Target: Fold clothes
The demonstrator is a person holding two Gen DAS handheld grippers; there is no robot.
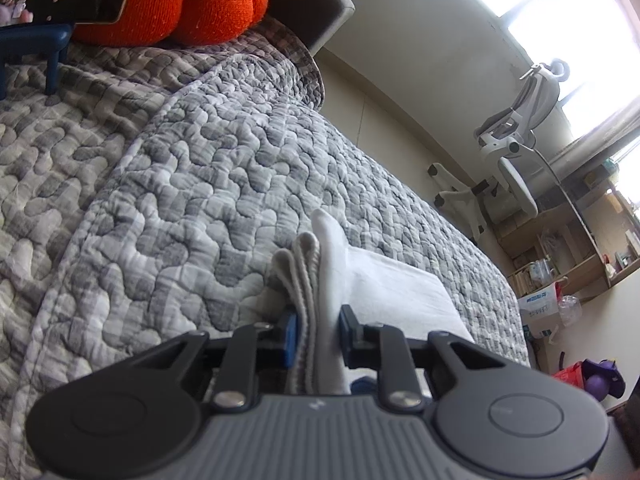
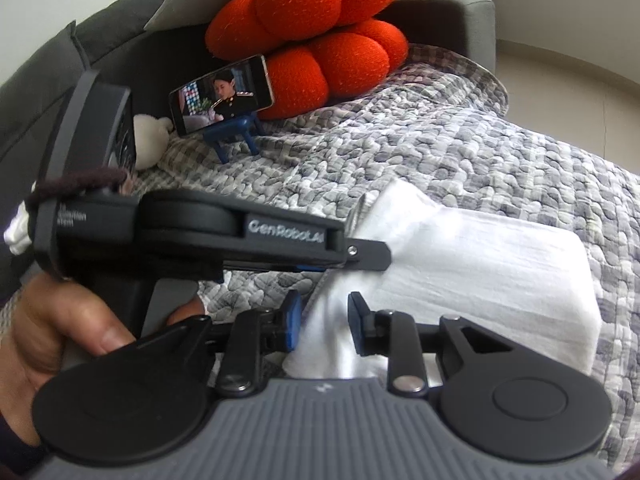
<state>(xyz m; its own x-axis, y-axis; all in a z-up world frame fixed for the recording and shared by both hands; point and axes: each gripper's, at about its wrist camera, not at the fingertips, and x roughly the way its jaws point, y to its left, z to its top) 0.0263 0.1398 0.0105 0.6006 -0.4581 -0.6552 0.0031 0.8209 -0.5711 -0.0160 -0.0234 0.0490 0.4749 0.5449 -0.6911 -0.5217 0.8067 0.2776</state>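
A white garment (image 1: pixel 392 284) lies folded on the grey quilt (image 1: pixel 180 168). My left gripper (image 1: pixel 318 332) is shut on a bunched, layered edge of it, and the folds stick up between the blue pads. In the right wrist view the same garment (image 2: pixel 480 264) spreads flat to the right. My right gripper (image 2: pixel 326 320) is shut on its near-left corner, with cloth filling the space between the fingers. Just beyond it, the left gripper (image 2: pixel 380 258) comes in from the left, held by a hand (image 2: pixel 60 340), and pinches the garment's far-left edge.
Orange cushions (image 2: pixel 320 32) and a phone (image 2: pixel 222 94) on a small blue stand (image 2: pixel 236 136) sit at the head of the bed against a grey padded backrest (image 2: pixel 452 20). The quilt's edge drops to the floor, where a white office chair (image 1: pixel 516 148) and shelves (image 1: pixel 572 248) stand.
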